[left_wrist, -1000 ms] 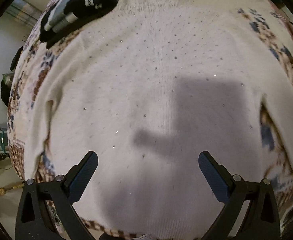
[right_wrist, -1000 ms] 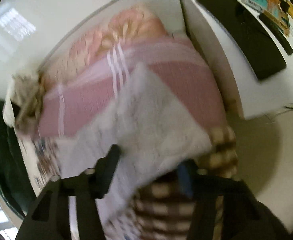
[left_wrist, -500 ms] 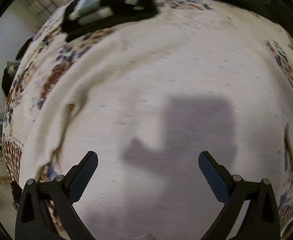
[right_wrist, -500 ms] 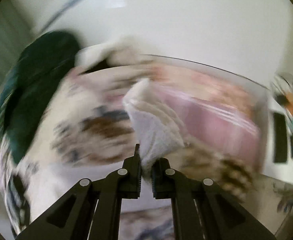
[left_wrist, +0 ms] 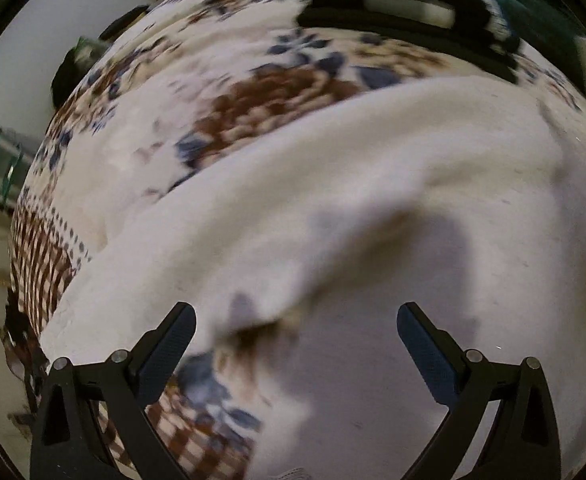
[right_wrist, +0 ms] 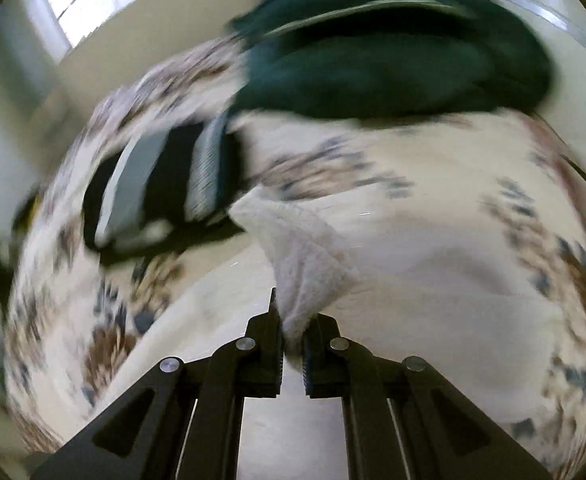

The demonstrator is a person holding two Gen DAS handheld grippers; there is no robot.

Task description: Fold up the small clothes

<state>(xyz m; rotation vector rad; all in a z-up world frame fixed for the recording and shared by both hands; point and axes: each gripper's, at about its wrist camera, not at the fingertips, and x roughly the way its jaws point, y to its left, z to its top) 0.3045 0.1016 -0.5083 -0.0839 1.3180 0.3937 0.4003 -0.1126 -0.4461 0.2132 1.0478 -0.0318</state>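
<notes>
Your right gripper [right_wrist: 292, 344] has its fingers pinched narrow on a bunched corner of the white garment [right_wrist: 305, 256], and that is the change that matters: a second ago those fingers stood apart around the fabric, half a second ago they had closed on it, and now the view has swung across the bed so the pinched corner rides above the cloth spread below. In the left wrist view the same white garment [left_wrist: 373, 200] no longer lies flat as it did a second ago; a fold of it has risen and rolled over toward the camera, and the patterned blanket [left_wrist: 277, 96] shows where white knit lay before.

Your left gripper [left_wrist: 296, 340] has kept its fingers wide through all of this, holding nothing, low over the near part of the garment.

Judging from this, the first fold is under way: one corner is being carried across while the rest stays on the bed. The black and grey striped piece [right_wrist: 165, 184] sits on the blanket just beyond the lifted corner, with the dark green cloth [right_wrist: 393, 68] behind it. Both views are blurred by motion, so where the carried edge will land cannot be told.
</notes>
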